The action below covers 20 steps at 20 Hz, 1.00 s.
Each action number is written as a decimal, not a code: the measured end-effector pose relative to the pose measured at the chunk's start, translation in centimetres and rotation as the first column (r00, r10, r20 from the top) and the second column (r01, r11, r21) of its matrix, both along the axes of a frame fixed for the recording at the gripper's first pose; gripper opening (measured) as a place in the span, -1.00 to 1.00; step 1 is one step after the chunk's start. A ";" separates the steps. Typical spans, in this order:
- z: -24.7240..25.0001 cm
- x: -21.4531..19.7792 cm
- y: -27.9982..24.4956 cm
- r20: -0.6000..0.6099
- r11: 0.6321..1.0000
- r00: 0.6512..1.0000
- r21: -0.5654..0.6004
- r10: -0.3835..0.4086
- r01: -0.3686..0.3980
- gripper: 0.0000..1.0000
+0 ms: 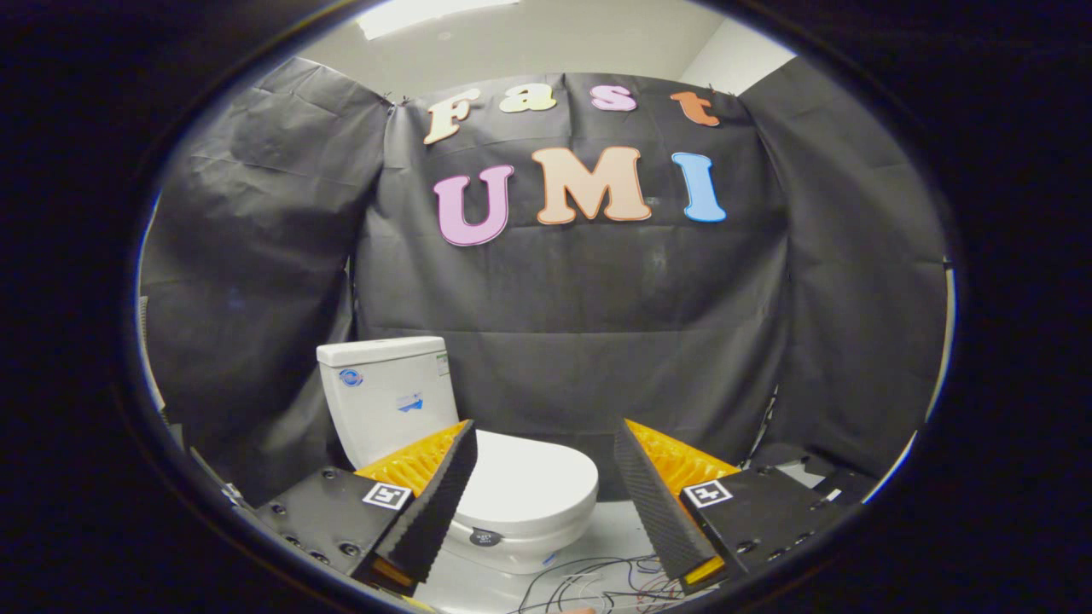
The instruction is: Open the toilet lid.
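White porcelain toilet (478,477) seen ahead of spread, empty fingers, its lid (533,484) closed.

The gripper (542,486) is held released, nothing clasped between its fingers, whose ribbed black pads (435,503) stand well apart. The toilet is seen beyond and below them, toward the left finger, which overlaps its near side. The lid lies flat on the seat, its long axis running from the tank (388,392) at the far left toward its rounded front edge, which shows in the gap between the fingers. That front edge is judged the place to be caught from beneath, so a descent forward and slightly leftward is called for. Loose cables (597,580) are spread over the floor (614,529) just beside the bowl.
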<state>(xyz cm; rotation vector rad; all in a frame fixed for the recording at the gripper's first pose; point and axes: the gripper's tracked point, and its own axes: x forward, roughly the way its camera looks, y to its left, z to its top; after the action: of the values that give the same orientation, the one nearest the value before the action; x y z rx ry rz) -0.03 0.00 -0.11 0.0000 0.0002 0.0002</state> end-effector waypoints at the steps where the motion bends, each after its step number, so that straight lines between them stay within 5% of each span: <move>1: 0.1 0.0 0.0 0.000 1.000 1.000 0.001 -0.001 0.001 0.98; 9: 0.1 0.1 -0.1 0.005 1.000 1.000 -0.004 -0.002 0.002 0.98; 20: -0.6 5.2 0.6 -0.033 1.000 0.999 -0.008 0.014 -0.014 0.98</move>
<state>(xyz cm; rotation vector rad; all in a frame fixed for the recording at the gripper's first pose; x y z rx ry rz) 5.18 0.62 -0.69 -0.0086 0.0332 0.0140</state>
